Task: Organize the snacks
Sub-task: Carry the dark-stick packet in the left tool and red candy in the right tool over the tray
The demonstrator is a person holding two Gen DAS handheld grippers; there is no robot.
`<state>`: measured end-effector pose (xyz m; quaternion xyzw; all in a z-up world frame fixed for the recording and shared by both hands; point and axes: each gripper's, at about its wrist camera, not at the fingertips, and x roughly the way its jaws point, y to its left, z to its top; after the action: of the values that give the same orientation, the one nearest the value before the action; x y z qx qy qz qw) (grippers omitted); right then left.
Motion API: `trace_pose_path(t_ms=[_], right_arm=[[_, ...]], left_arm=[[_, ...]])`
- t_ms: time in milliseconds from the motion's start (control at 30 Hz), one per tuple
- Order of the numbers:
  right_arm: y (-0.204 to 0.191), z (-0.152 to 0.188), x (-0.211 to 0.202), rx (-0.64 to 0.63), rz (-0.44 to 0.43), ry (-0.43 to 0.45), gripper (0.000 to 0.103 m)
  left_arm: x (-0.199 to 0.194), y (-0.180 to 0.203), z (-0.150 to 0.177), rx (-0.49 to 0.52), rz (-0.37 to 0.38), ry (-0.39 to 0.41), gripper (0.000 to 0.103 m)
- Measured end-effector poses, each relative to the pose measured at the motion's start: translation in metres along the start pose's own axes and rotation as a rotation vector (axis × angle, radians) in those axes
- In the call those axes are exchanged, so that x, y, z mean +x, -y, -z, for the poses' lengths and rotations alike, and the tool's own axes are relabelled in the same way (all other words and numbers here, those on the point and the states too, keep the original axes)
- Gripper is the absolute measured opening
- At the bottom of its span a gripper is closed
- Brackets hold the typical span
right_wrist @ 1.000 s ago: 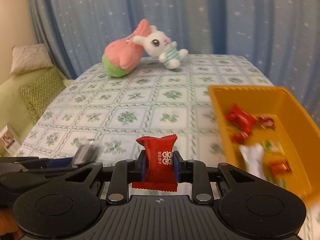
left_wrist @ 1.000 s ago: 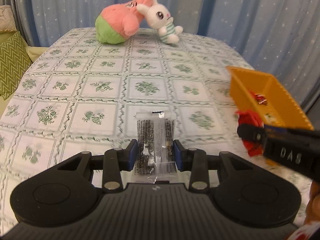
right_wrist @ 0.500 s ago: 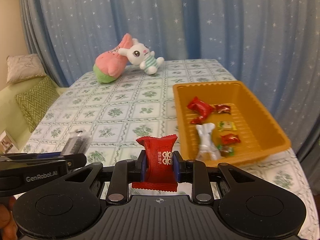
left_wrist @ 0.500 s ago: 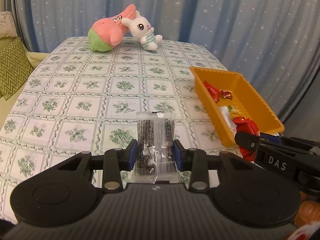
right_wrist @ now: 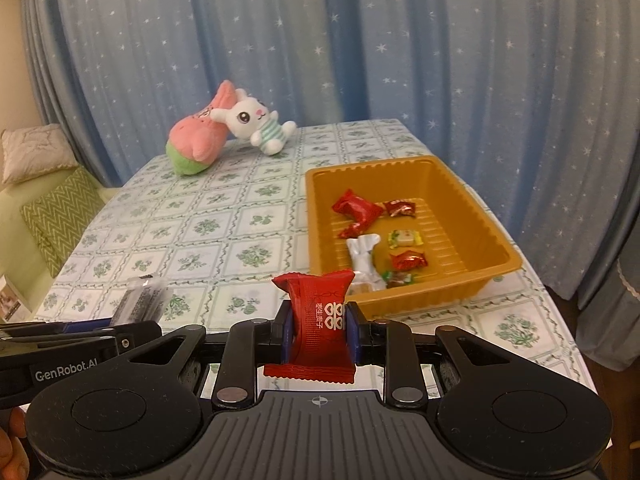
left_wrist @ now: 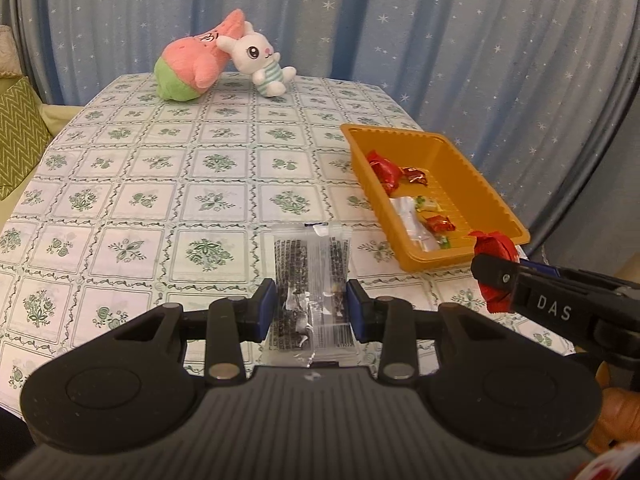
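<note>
left gripper (left_wrist: 312, 307) clenched on a clear packet of dark snack (left_wrist: 311, 276), held upright above the floral tablecloth (left_wrist: 160, 208). right gripper (right_wrist: 319, 332) clamped on a red candy packet (right_wrist: 320, 316), just short of the near rim of the orange tray (right_wrist: 472, 276). inside the tray: red wrapped candies (right_wrist: 358, 210), a white wrapper (right_wrist: 362, 254), a yellow-green sweet (right_wrist: 405, 238). at the far end of the table, a pink-green plush (left_wrist: 192, 66) touching a white bunny plush (left_wrist: 258, 60). blue starred curtain (right_wrist: 360, 40) behind.

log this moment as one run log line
left claw: shut on clear dark snack packet | right claw: shut on red candy | orange tray: holds sweets
</note>
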<state>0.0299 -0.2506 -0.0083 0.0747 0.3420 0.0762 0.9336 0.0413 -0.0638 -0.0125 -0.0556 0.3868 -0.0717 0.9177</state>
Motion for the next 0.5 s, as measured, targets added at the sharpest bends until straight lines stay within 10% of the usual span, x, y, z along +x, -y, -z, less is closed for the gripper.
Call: trace_pose_path(t_ms=[500], right_arm=[[0.021, -0.002, -0.006, 0.035, 0.049, 0.002, 0.027]], left_arm=[[0.000, 0.017, -0.004, 0.028, 0.037, 0.004, 0.034]])
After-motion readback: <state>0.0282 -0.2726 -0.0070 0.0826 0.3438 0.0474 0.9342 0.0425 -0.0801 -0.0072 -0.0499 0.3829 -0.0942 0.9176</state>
